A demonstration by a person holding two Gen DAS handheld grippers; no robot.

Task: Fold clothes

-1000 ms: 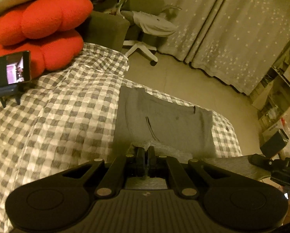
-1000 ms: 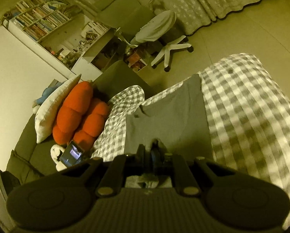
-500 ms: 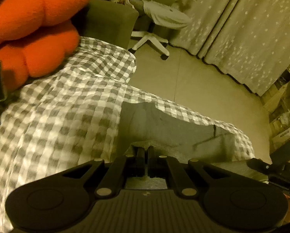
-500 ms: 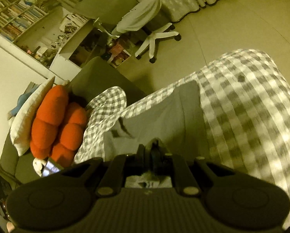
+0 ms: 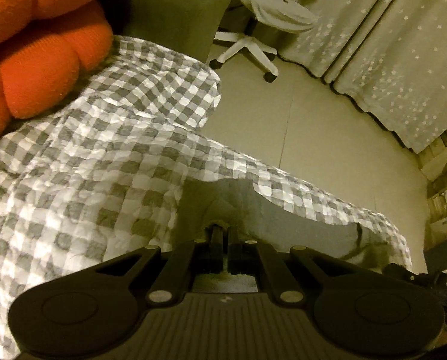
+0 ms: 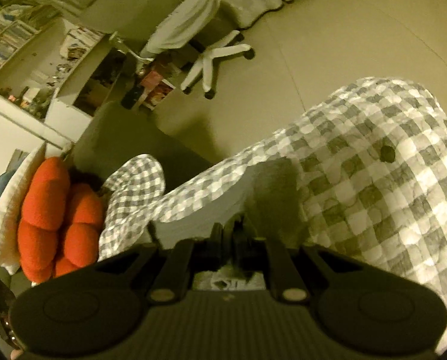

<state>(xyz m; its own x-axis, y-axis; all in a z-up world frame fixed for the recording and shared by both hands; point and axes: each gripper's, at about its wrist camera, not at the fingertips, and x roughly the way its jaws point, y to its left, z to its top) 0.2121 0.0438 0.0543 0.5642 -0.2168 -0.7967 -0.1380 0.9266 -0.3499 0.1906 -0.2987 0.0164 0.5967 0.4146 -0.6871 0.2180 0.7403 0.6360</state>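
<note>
A grey garment (image 5: 283,219) lies on the grey-and-white checked bedspread (image 5: 103,165). My left gripper (image 5: 222,229) is shut on the near edge of this garment, which bunches up around the fingertips. In the right wrist view the same grey garment (image 6: 271,192) shows as a short strip just beyond my right gripper (image 6: 229,231), which is shut on its other near corner. Most of the cloth under both grippers is hidden by their black bodies. The garment's far edge runs close in front of both sets of fingers.
A red-orange plush cushion (image 5: 43,45) sits at the head of the bed, also the cushion (image 6: 52,222) beside a white pillow (image 6: 4,219). A white swivel chair (image 5: 253,42) stands on the bare floor before star-print curtains (image 5: 388,45). Bookshelves (image 6: 28,45) line the wall.
Both grippers have carried the near edge of the grey garment forward toward its far edge. Much less of the garment shows now, and the cushion looms closer on the left.
</note>
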